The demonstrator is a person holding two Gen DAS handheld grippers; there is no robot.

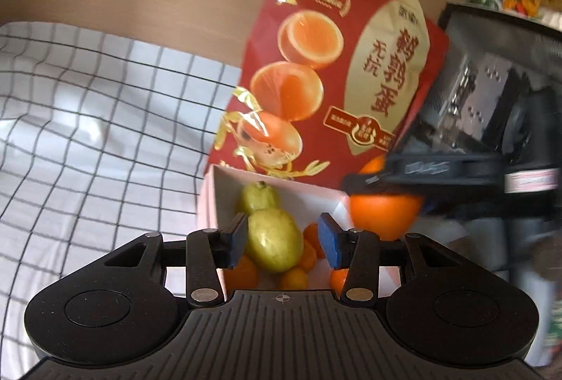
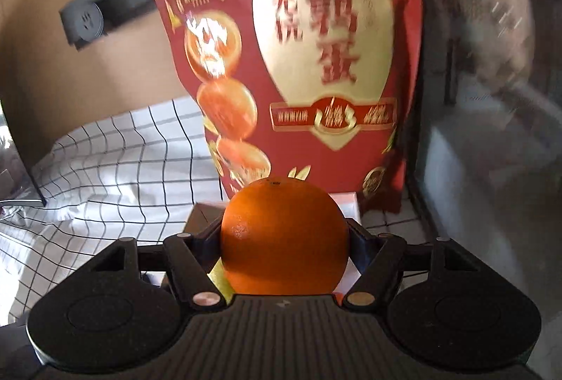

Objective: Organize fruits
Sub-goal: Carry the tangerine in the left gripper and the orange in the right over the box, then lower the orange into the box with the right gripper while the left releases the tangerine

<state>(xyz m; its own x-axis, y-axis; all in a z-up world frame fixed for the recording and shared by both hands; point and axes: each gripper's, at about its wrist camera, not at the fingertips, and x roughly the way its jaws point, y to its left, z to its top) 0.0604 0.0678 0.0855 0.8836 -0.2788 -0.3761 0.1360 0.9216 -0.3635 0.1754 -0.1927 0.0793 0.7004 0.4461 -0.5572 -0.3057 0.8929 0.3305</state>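
A white open box [image 1: 298,188] holds two green pears [image 1: 274,239], with the second behind [image 1: 258,197], and several small mandarins [image 1: 295,278]. My left gripper [image 1: 282,239] is open above the box, its blue pads on either side of the front pear without touching it. My right gripper [image 2: 284,239] is shut on a large orange [image 2: 284,239] and holds it just above the box's right edge. The orange [image 1: 384,214] and the right gripper's finger [image 1: 404,183] across it also show in the left wrist view.
The box's red lid [image 1: 337,70] with egg pictures stands upright behind the box [image 2: 316,63]. A white checked cloth [image 1: 87,134] covers the table to the left. A dark glass-fronted appliance [image 1: 491,91] stands at the right. A brown wall with a dark socket strip [image 2: 87,21] is behind.
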